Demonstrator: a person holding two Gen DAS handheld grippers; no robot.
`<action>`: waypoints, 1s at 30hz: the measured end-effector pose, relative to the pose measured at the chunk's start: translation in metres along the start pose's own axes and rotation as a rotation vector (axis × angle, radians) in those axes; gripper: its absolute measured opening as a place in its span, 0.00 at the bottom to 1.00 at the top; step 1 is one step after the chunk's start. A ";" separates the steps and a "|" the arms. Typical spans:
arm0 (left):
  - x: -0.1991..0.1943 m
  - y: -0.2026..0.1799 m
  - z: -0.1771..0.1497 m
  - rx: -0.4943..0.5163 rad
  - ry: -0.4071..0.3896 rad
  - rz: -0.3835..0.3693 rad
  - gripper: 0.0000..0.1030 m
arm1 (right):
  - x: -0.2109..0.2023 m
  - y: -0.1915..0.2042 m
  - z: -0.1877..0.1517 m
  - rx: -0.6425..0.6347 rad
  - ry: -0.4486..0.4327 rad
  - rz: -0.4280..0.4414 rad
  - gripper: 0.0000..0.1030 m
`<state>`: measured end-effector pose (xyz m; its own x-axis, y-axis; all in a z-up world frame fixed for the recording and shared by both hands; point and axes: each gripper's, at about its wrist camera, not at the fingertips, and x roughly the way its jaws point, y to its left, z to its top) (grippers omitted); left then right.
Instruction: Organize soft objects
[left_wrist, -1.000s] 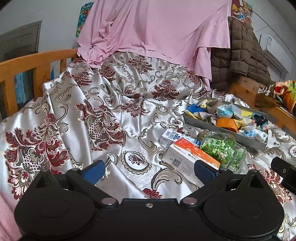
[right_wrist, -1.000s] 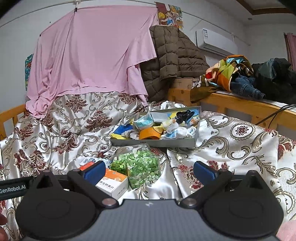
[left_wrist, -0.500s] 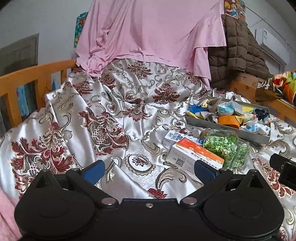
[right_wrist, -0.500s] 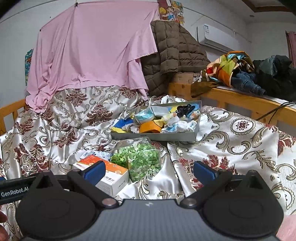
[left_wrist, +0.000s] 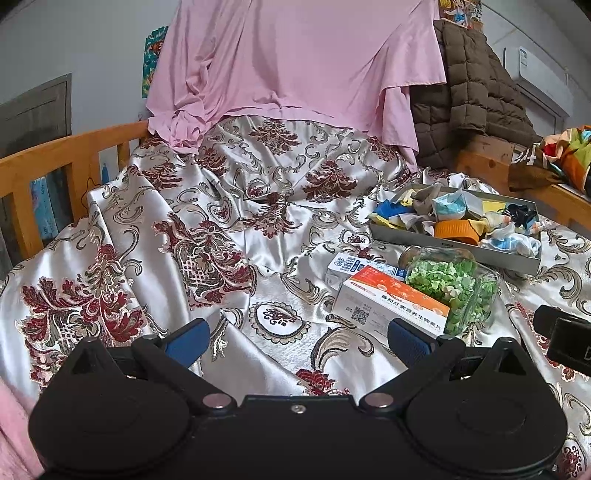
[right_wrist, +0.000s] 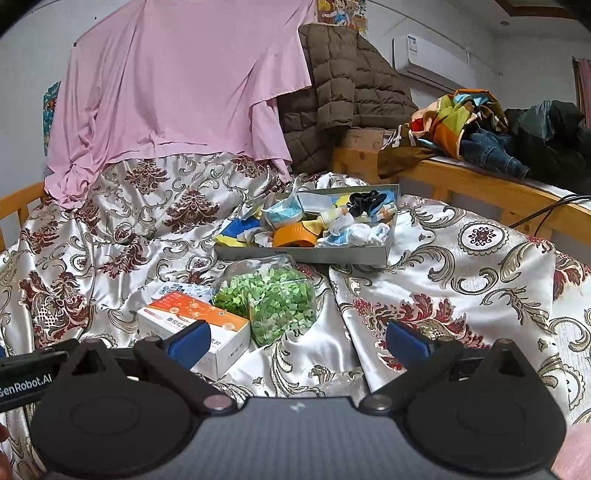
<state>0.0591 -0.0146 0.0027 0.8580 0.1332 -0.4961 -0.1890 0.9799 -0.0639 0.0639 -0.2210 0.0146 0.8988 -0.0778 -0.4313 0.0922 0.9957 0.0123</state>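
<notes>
A grey tray (left_wrist: 458, 246) (right_wrist: 303, 253) full of soft things, among them socks, cloths and an orange roll (right_wrist: 294, 236), lies on the patterned satin bedspread (left_wrist: 229, 236). In front of it lie a clear jar of green bits (left_wrist: 452, 286) (right_wrist: 269, 299), an orange-and-white box (left_wrist: 388, 302) (right_wrist: 192, 317) and a blue-and-white box (left_wrist: 351, 266). My left gripper (left_wrist: 297, 338) is open and empty, low over the bedspread left of the boxes. My right gripper (right_wrist: 297, 338) is open and empty, just short of the jar.
A pink sheet (left_wrist: 295, 62) hangs at the back with a brown quilted coat (right_wrist: 340, 85) beside it. Wooden bed rails run on the left (left_wrist: 55, 155) and right (right_wrist: 480, 184). Piled clothes (right_wrist: 480, 125) sit on the right rail. The other gripper shows at the right edge (left_wrist: 565, 339).
Both grippers have drawn back and lifted slightly, so the tray, jar and boxes sit a little further off. Both stay open and empty.
</notes>
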 end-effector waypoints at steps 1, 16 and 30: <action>0.000 0.000 0.000 -0.001 0.001 0.001 0.99 | 0.000 0.000 0.000 -0.001 0.003 0.000 1.00; 0.002 0.002 -0.001 -0.009 0.008 0.015 0.99 | 0.003 0.001 0.000 -0.010 0.017 0.001 1.00; 0.002 0.002 -0.002 -0.007 0.011 0.015 0.99 | 0.003 0.002 -0.002 -0.018 0.022 0.005 1.00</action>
<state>0.0599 -0.0129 -0.0004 0.8498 0.1465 -0.5064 -0.2053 0.9767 -0.0620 0.0664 -0.2192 0.0115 0.8897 -0.0716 -0.4510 0.0796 0.9968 -0.0011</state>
